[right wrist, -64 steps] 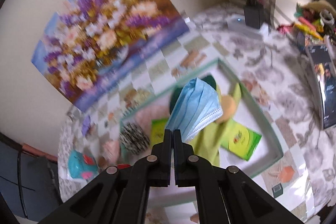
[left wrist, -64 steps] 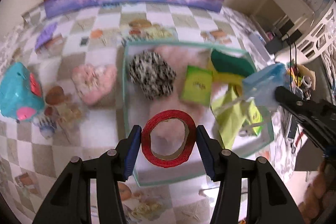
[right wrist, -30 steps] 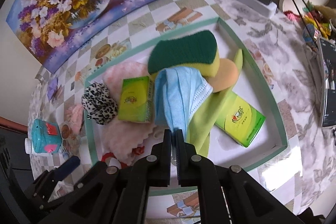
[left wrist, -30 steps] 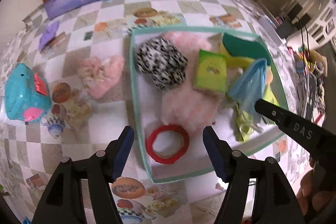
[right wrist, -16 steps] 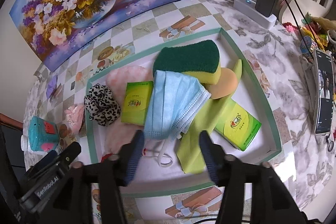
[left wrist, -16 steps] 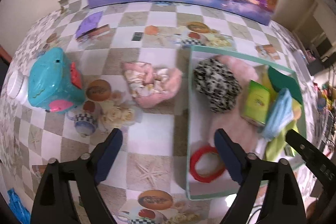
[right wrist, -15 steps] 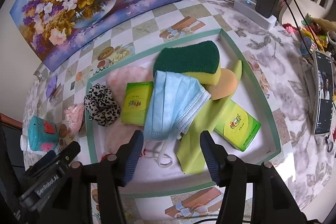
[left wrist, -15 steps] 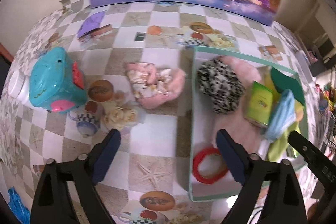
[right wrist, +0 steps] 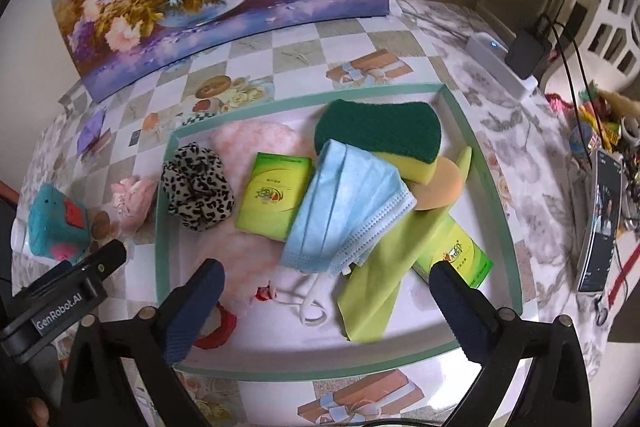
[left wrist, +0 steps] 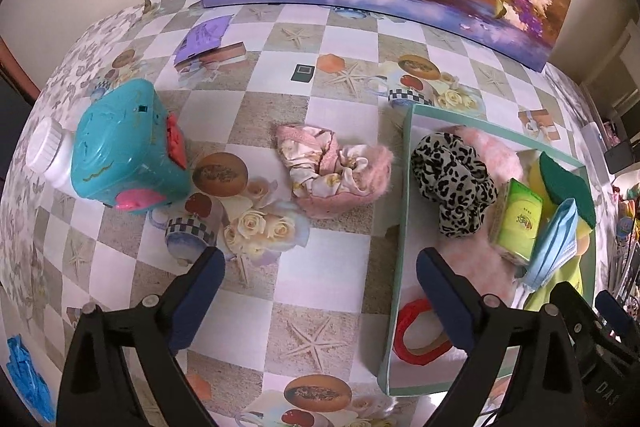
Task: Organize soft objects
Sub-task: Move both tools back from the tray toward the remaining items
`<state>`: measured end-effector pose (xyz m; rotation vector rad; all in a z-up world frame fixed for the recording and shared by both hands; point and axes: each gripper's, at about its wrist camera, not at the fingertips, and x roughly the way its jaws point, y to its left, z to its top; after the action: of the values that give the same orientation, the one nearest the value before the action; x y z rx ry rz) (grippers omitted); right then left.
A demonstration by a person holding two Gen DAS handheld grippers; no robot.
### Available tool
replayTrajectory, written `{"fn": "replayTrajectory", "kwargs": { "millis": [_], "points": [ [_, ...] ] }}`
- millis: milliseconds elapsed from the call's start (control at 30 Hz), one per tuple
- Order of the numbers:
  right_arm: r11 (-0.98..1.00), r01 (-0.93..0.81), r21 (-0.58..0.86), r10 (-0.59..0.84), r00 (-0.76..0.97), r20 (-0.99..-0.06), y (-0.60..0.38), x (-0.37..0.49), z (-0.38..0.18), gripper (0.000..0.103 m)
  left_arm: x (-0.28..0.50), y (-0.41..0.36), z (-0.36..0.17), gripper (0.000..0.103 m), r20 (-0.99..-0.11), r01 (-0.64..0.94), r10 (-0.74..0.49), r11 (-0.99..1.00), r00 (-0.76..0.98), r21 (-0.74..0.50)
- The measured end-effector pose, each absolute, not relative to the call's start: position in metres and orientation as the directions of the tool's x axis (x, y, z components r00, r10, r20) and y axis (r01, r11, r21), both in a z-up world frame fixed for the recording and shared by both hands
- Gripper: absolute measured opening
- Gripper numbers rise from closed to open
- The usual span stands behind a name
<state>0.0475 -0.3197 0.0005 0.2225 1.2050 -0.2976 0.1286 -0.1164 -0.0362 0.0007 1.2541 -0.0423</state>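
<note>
Tongs of the left gripper [left wrist: 318,281] gape empty over tablecloth, having swung off the red ring [left wrist: 418,331] in the tray [left wrist: 402,187] toward the pink scrunchie [left wrist: 334,175], likely next. Right gripper [right wrist: 326,281]: jaws just opened, blue mask [right wrist: 348,205] released onto the pile

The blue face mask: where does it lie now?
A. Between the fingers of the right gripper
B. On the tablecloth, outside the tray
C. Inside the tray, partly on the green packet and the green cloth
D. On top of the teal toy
C: in the right wrist view the blue face mask rests inside the tray, overlapping the green packet and the green cloth.
</note>
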Motion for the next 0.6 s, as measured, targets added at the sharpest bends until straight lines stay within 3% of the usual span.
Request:
{"fn": "replayTrajectory", "kwargs": {
  "millis": [267,600],
  "points": [
    [0.941,0.338,0.009,-0.112,0.336,-0.935,-0.317,0.047,0.002,0.103,0.129,-0.114,-0.033,0.097,-0.947,0.033,-0.028,0.999,0.319,-0.018],
    [0.936,0.331,0.123,-0.065,0.504,-0.861,-0.307,0.047,0.039,0.103,0.13,-0.083,0.009,0.097,-0.909,0.023,-0.069,0.998,0.41,-0.065]
  ]
}}
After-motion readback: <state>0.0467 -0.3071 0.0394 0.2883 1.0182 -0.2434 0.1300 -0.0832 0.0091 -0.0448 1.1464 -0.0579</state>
